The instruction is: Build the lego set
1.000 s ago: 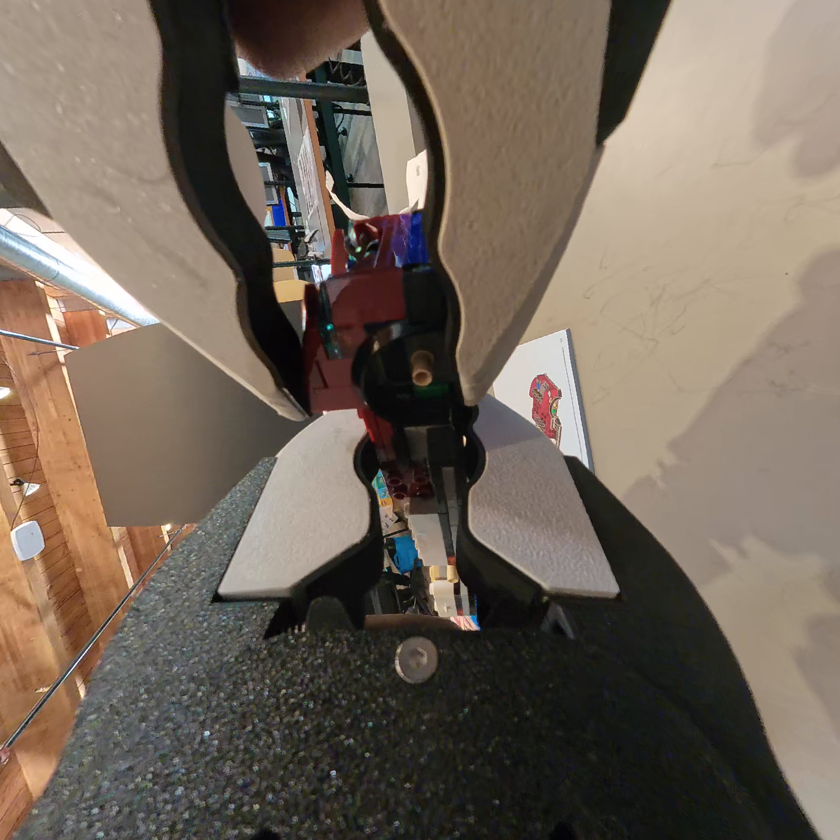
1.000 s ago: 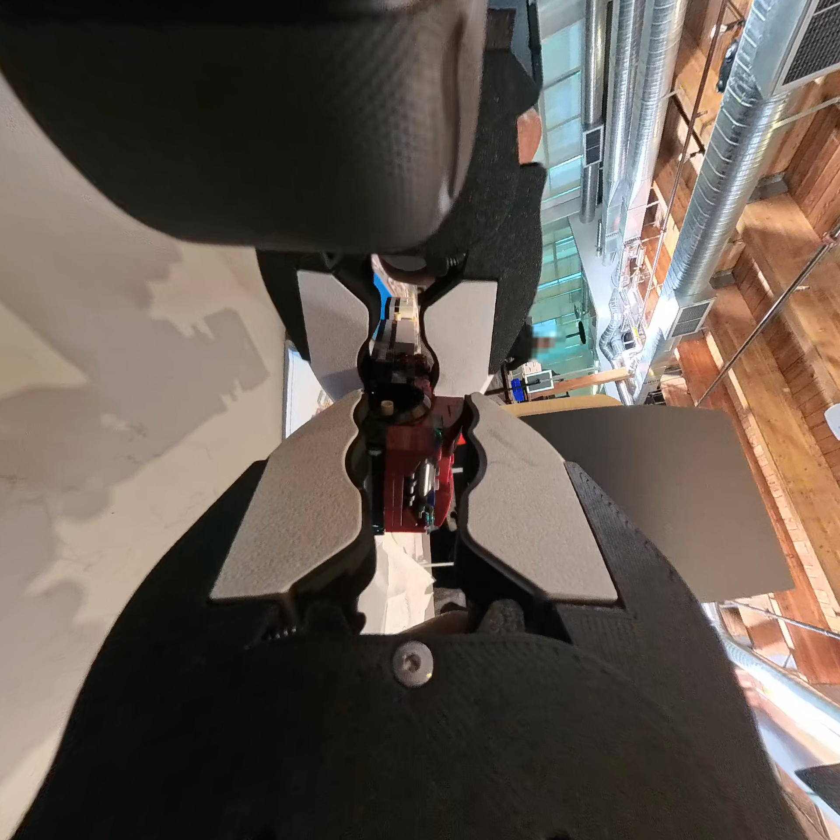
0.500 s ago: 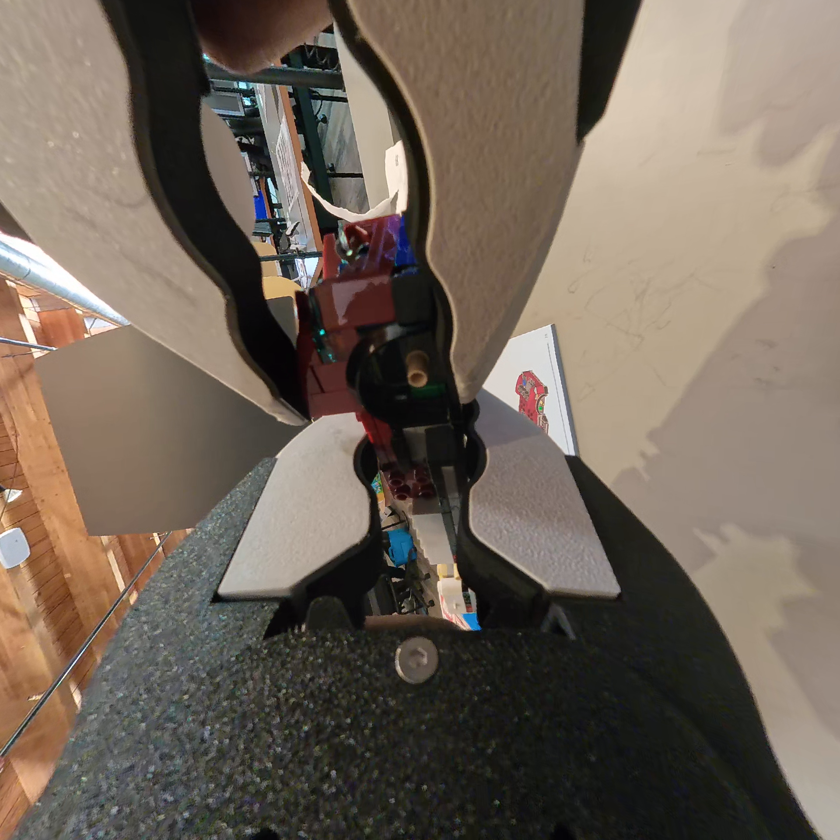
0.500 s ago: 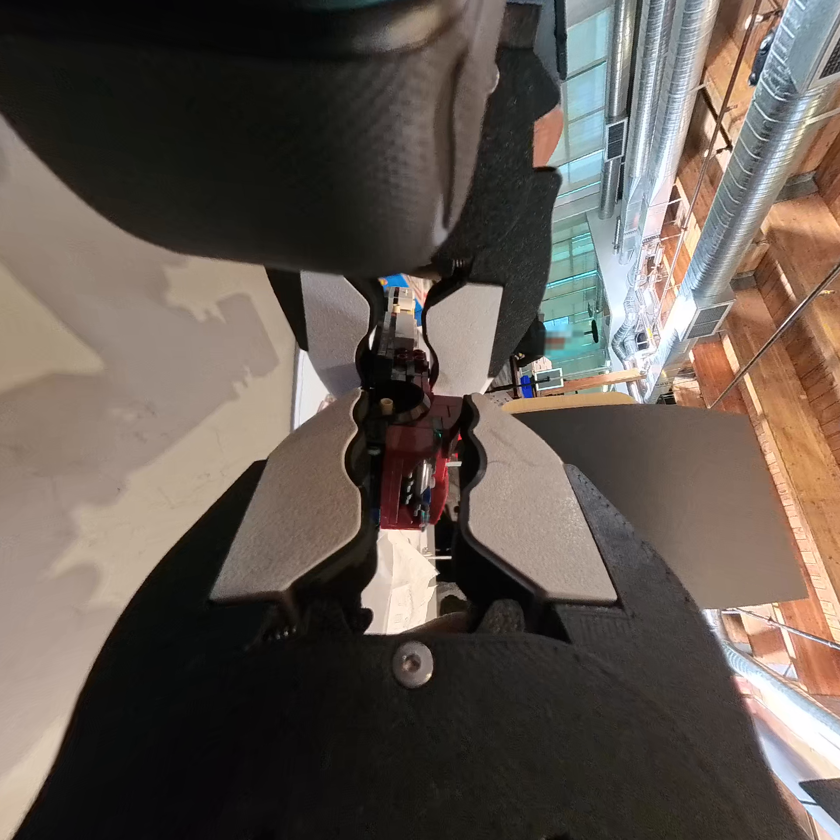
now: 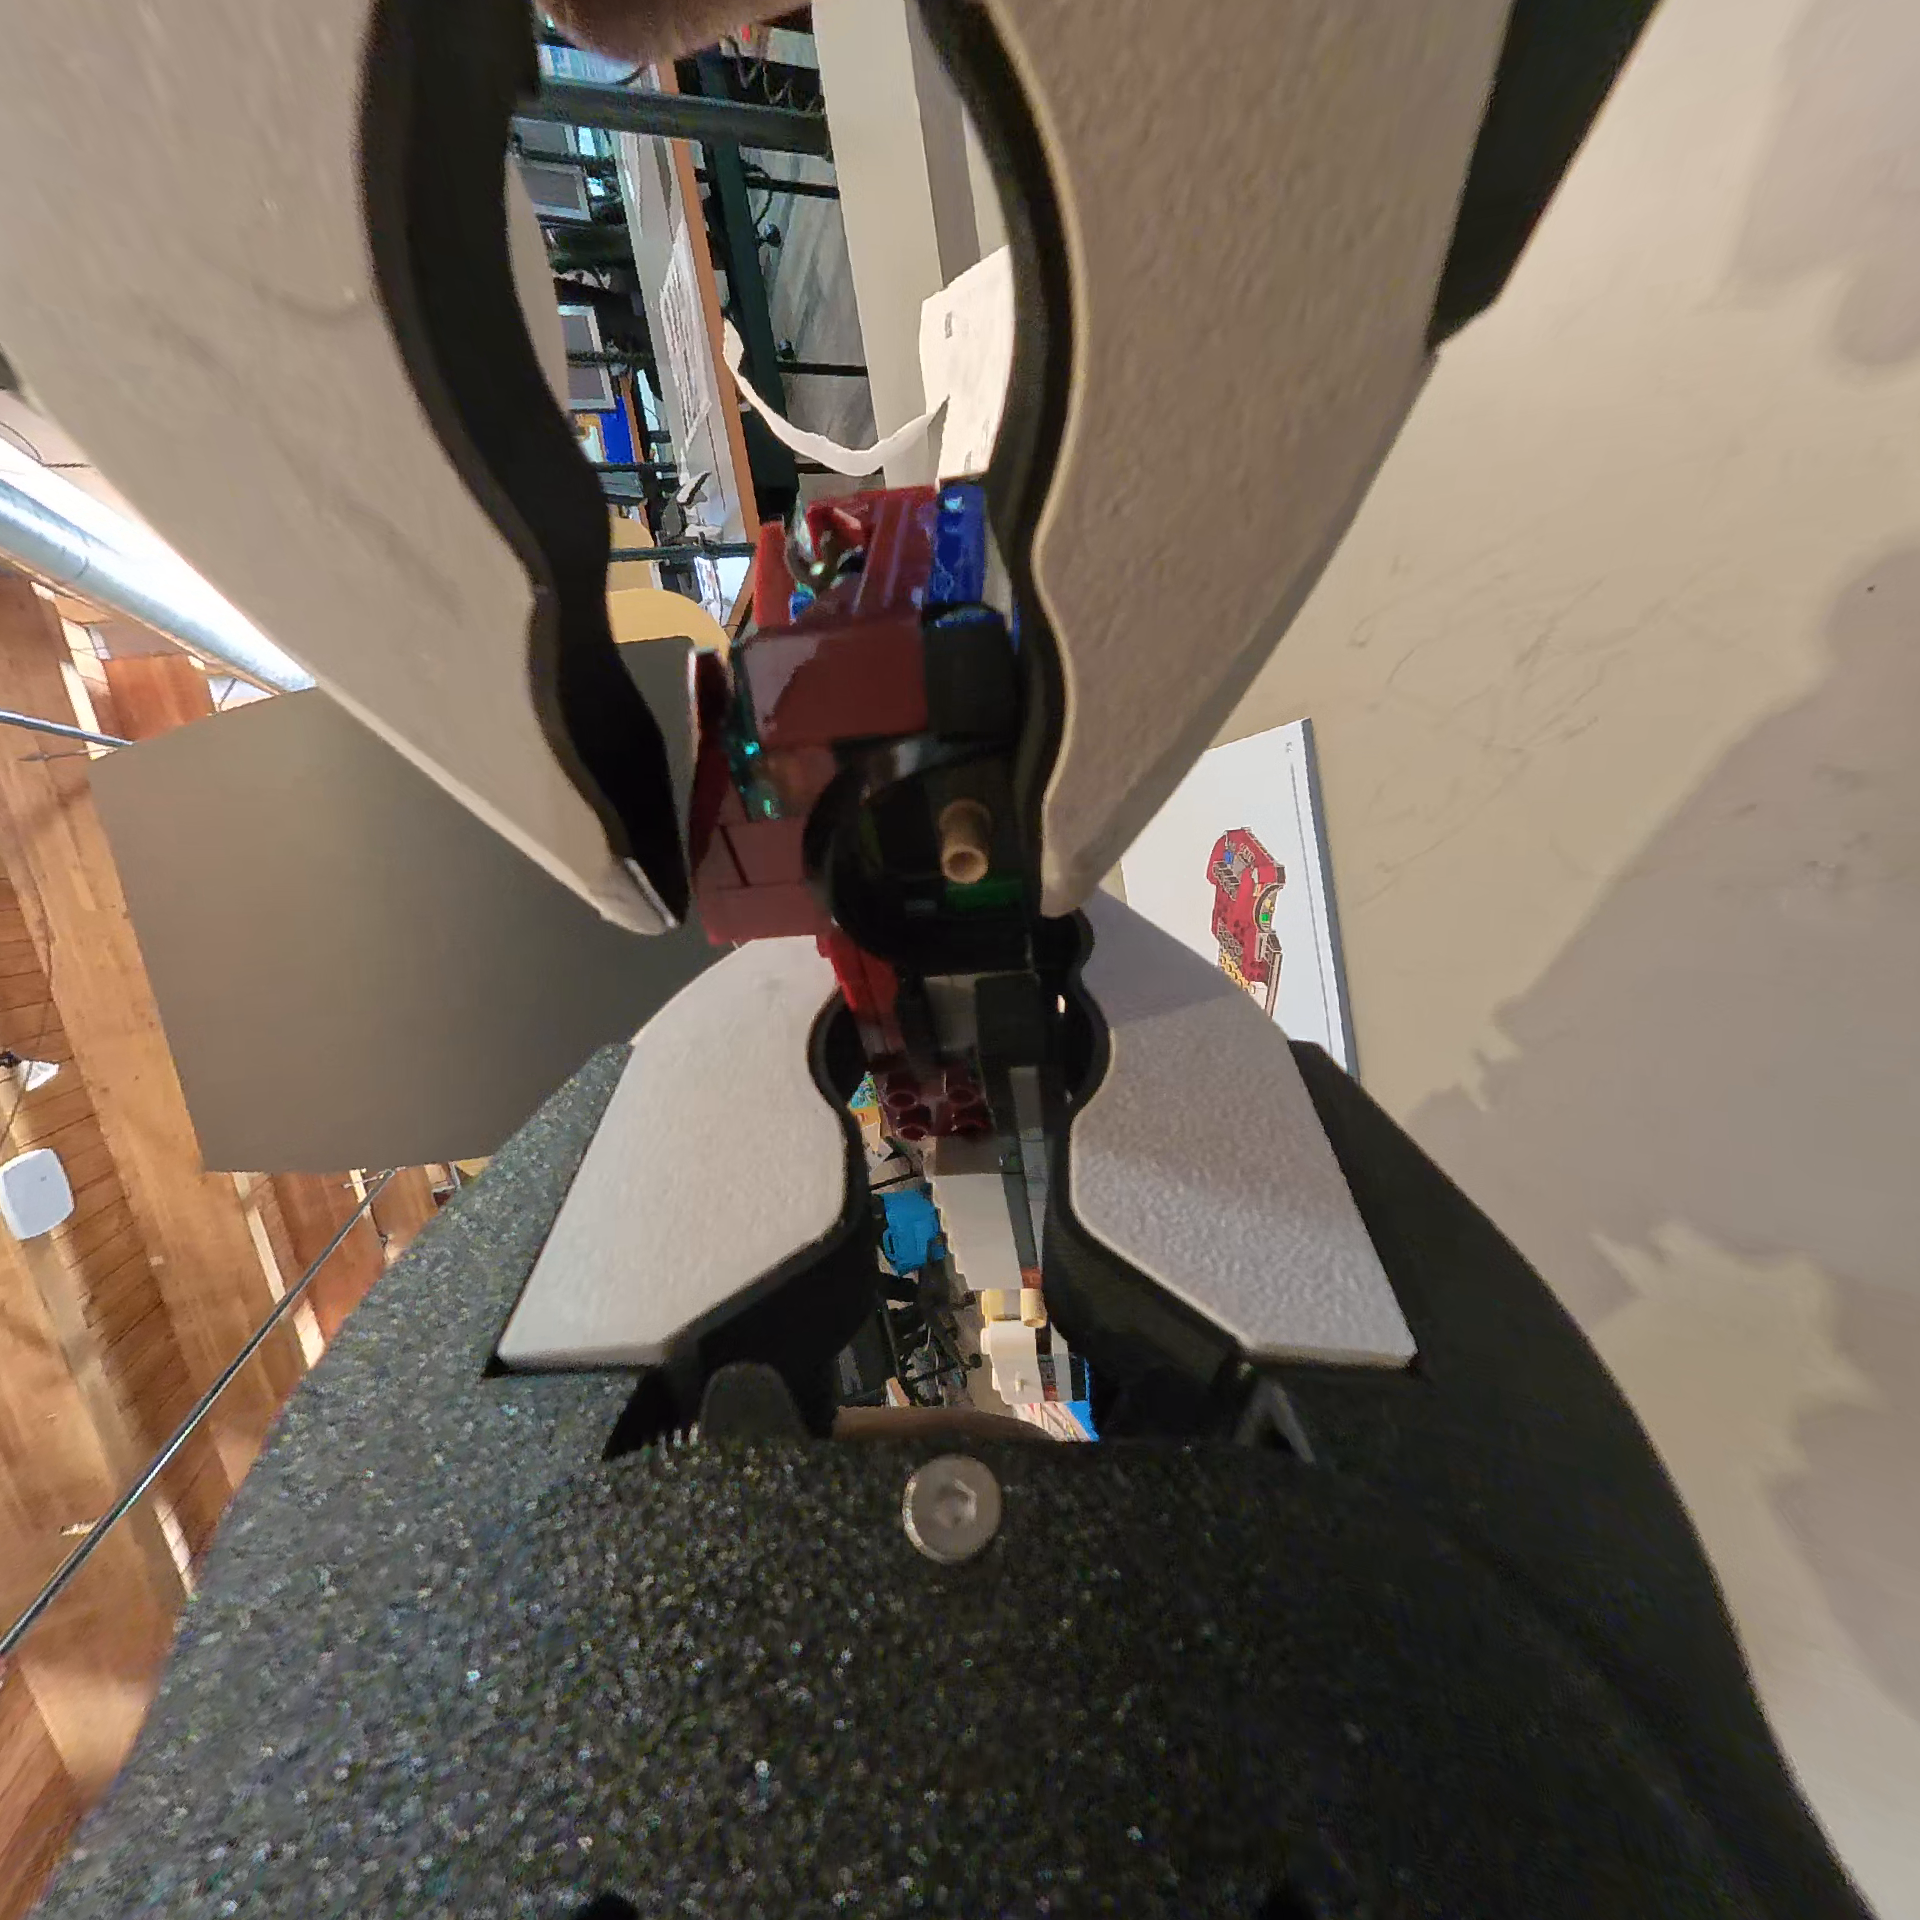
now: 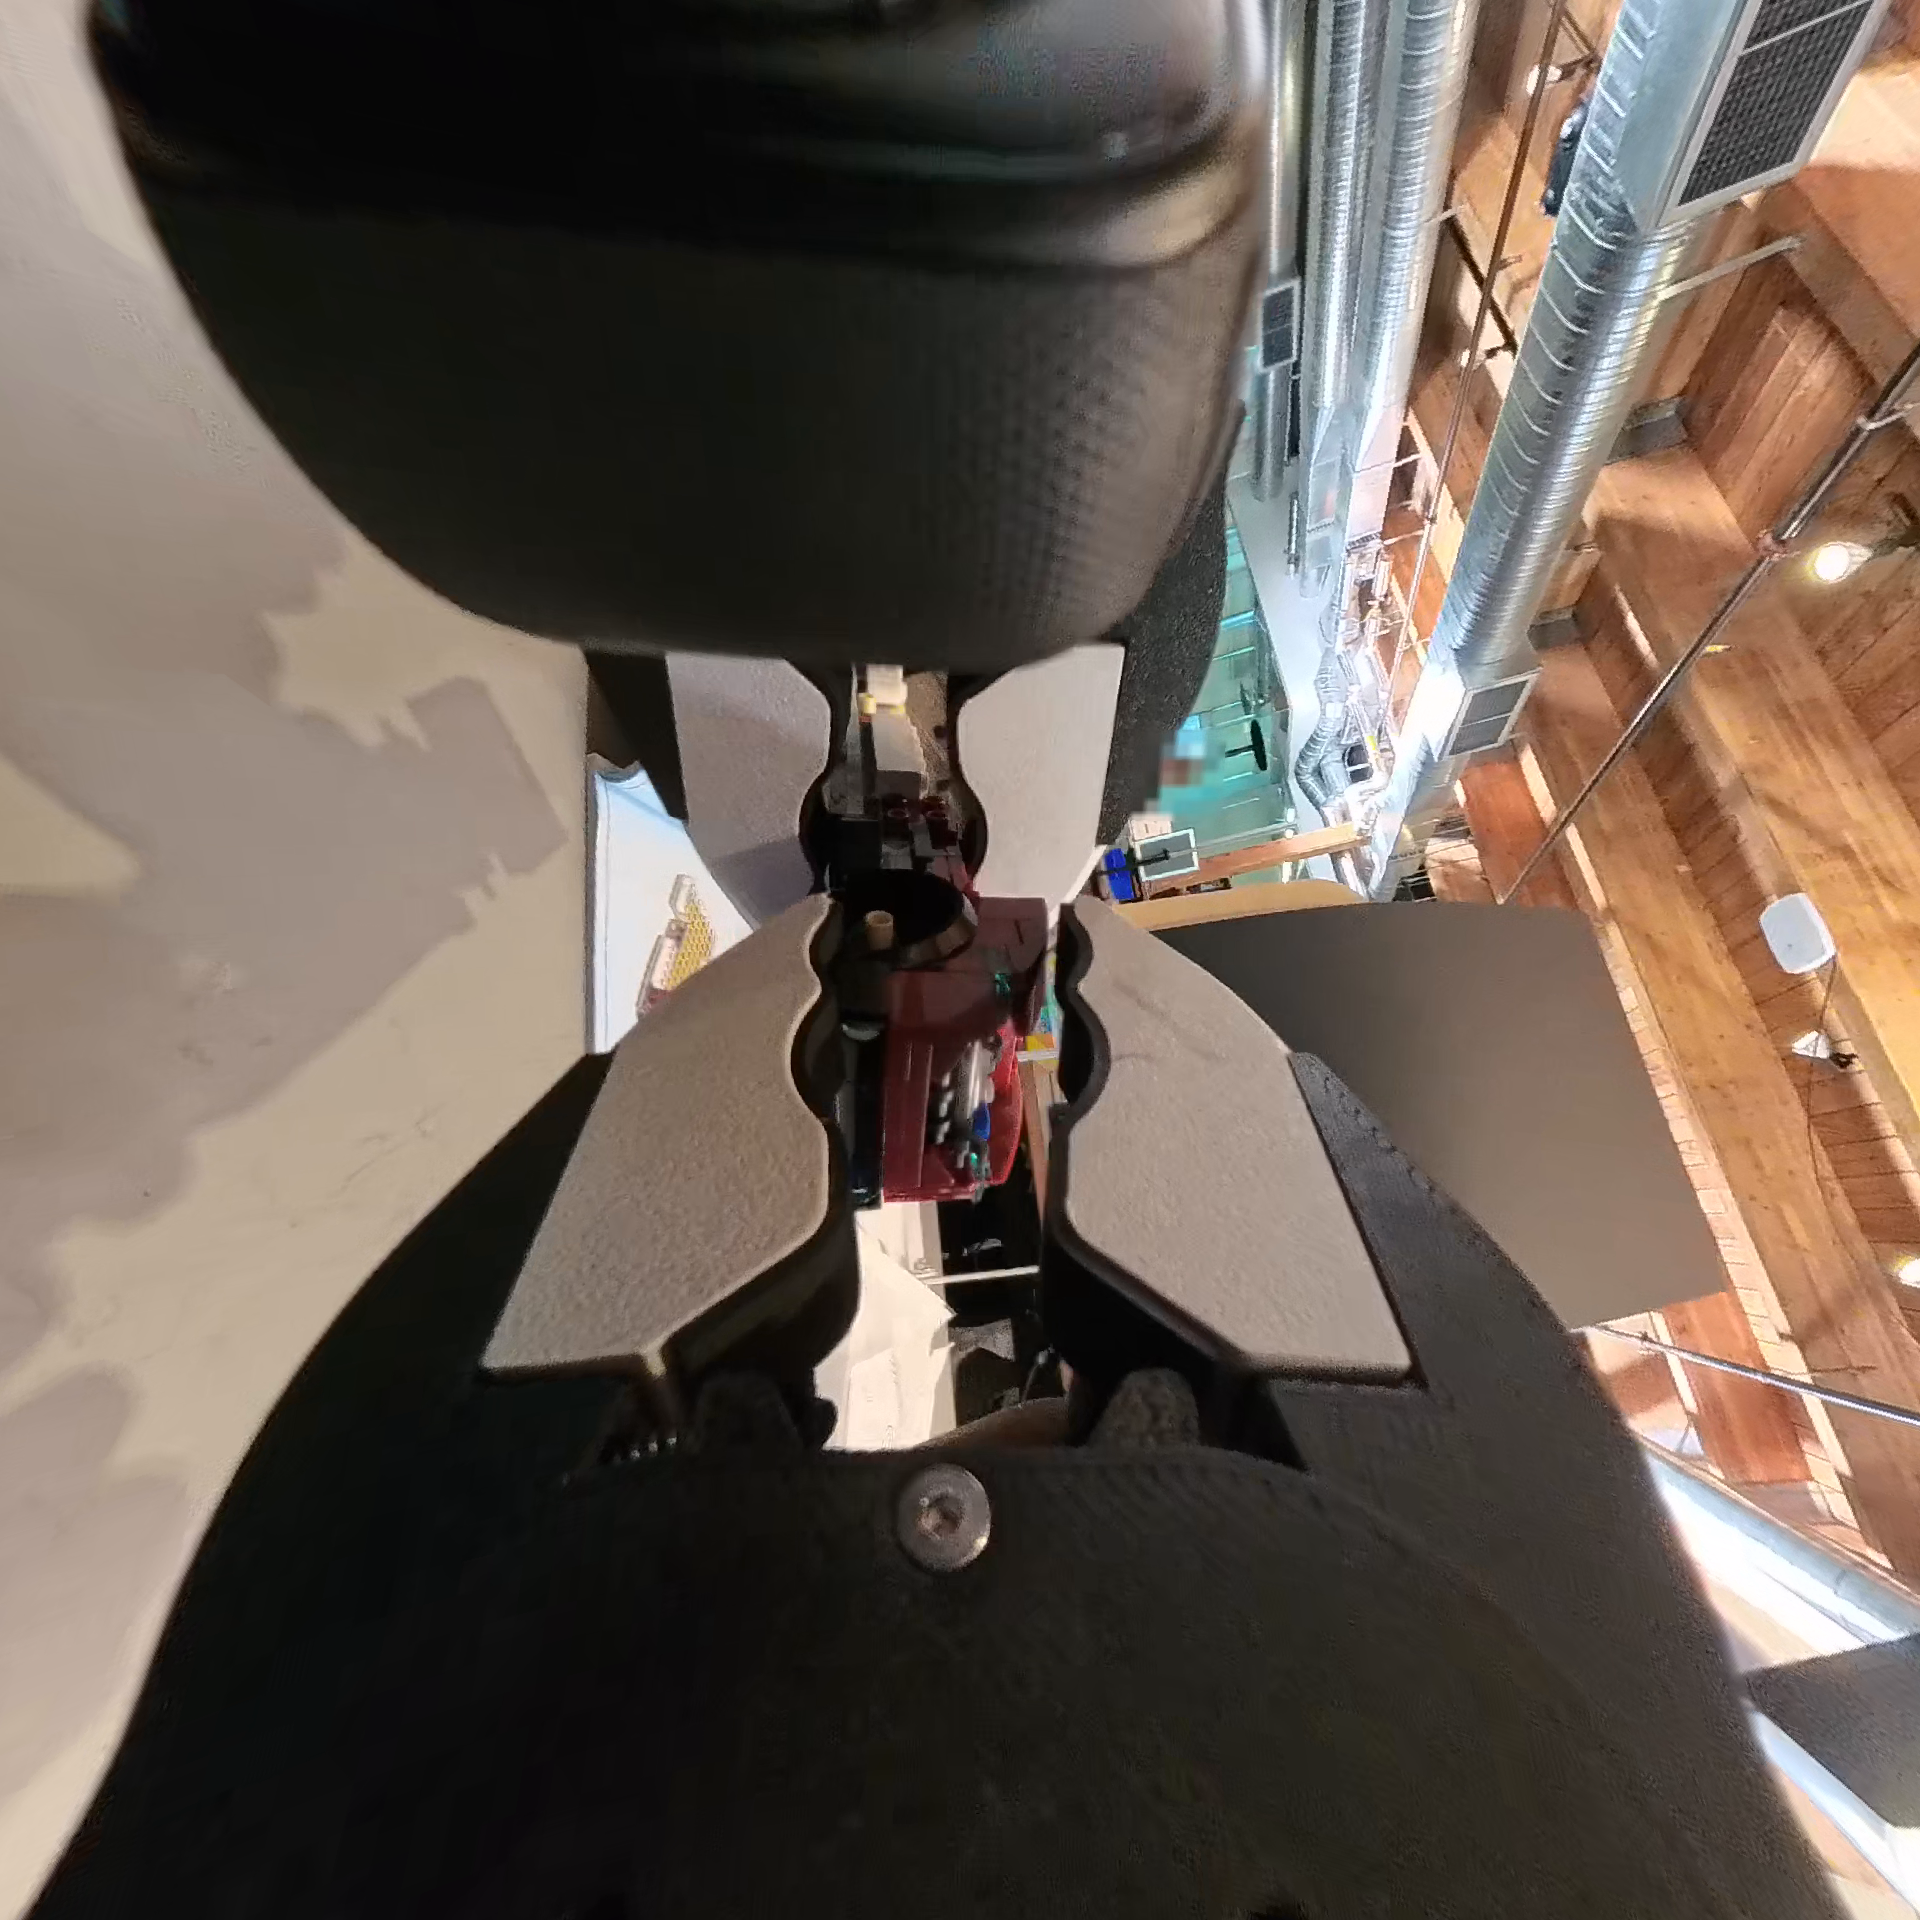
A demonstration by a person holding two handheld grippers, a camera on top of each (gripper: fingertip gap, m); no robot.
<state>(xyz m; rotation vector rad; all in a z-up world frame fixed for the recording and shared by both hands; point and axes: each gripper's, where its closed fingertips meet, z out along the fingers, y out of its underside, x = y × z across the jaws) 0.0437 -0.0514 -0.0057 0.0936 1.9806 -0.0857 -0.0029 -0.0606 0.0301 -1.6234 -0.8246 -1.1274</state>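
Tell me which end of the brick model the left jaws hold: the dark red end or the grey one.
The grey end, with its white tip; the dark red end sits in the right gripper's jaws.

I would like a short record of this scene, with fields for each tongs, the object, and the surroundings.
left tongs: closed on the grey and black end of the brick model
right tongs: closed on the dark red end of the same model
brick model: dark red, black and grey, with a tan peg; spans both tongs, lifted off the table
table: beige
booklet: white, with a red model picture, on the table
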